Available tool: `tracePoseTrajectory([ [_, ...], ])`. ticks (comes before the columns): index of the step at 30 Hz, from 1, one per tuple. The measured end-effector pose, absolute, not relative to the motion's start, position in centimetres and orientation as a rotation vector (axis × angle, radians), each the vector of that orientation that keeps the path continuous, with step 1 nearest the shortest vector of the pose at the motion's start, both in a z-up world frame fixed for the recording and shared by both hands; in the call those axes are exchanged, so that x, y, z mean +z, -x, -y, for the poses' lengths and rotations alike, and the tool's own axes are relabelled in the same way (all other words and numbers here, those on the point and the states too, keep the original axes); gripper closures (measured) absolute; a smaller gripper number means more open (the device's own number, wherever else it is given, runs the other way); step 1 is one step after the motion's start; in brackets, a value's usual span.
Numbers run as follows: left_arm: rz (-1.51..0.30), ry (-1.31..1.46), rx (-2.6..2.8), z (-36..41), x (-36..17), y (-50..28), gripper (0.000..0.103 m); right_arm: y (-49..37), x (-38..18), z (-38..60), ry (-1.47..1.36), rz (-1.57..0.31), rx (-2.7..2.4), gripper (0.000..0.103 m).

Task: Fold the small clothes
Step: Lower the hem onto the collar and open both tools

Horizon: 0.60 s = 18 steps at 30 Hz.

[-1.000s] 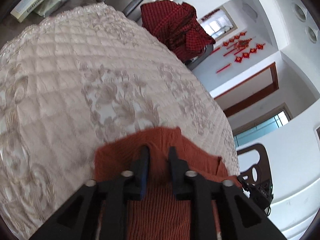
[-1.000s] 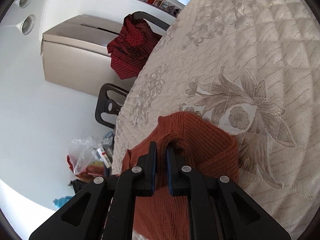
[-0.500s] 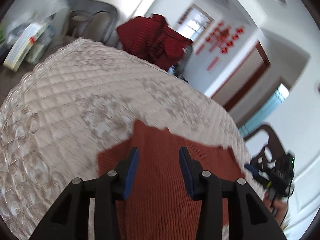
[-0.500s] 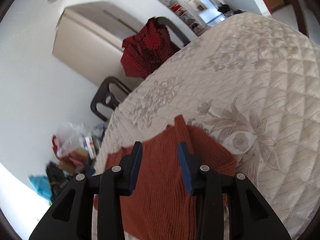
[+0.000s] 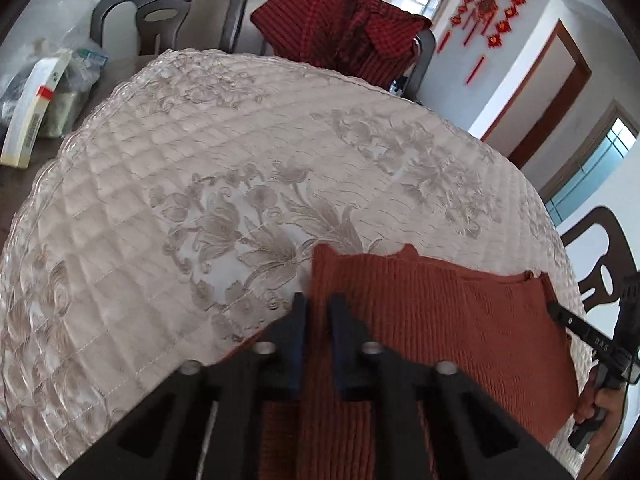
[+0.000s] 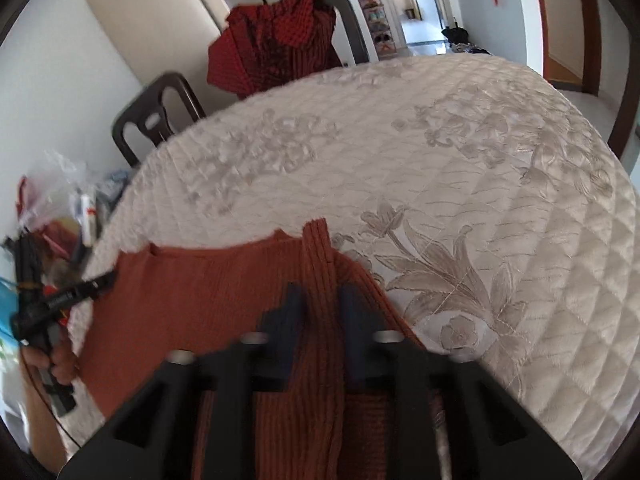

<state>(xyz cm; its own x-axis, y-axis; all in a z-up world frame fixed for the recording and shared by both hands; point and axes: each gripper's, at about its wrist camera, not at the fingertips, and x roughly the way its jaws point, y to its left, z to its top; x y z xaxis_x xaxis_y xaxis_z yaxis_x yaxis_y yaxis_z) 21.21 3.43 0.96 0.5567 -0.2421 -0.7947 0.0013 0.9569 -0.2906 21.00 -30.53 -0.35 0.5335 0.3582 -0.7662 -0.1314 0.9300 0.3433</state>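
Observation:
A rust-red ribbed knit garment [image 5: 440,320] lies flat at the near edge of the quilted cream tablecloth [image 5: 200,160]. My left gripper [image 5: 318,312] is closing its jaws on the garment's left edge, and the cloth is pinched between the pads. In the right wrist view the same garment [image 6: 200,300] has a raised ribbed fold at its right side. My right gripper [image 6: 322,300] is closing on that fold, which fills the gap between the pads. Each gripper shows in the other's view, held by a hand: the right gripper [image 5: 552,308] and the left gripper [image 6: 106,280].
A red checked garment [image 5: 348,20] hangs over a dark chair at the far side. Another dark chair [image 5: 168,8] stands at the far left and one [image 5: 600,264] at the right. A box and plastic bags [image 5: 40,92] clutter the table's left end.
Both grippers let go of the garment's folded part, opened and pulled back. They have now closed again on the left and right edges. The garment lies flatter and wider.

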Motion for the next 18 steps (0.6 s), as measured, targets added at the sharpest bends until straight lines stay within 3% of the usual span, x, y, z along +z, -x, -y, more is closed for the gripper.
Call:
tracePoseTrajectory([
  [12,-0.903,0.265,-0.128,-3.8,1.2,-21.2,0.094,-20.7,-0.6,33.6,-0.417,-0.926,0.326,0.096],
  [18,-0.793,0.242,-0.115,-4.2,4.2,-16.8,0.094,-15.4,2.8,32.3,-0.312,-0.833,0.337,0.095],
])
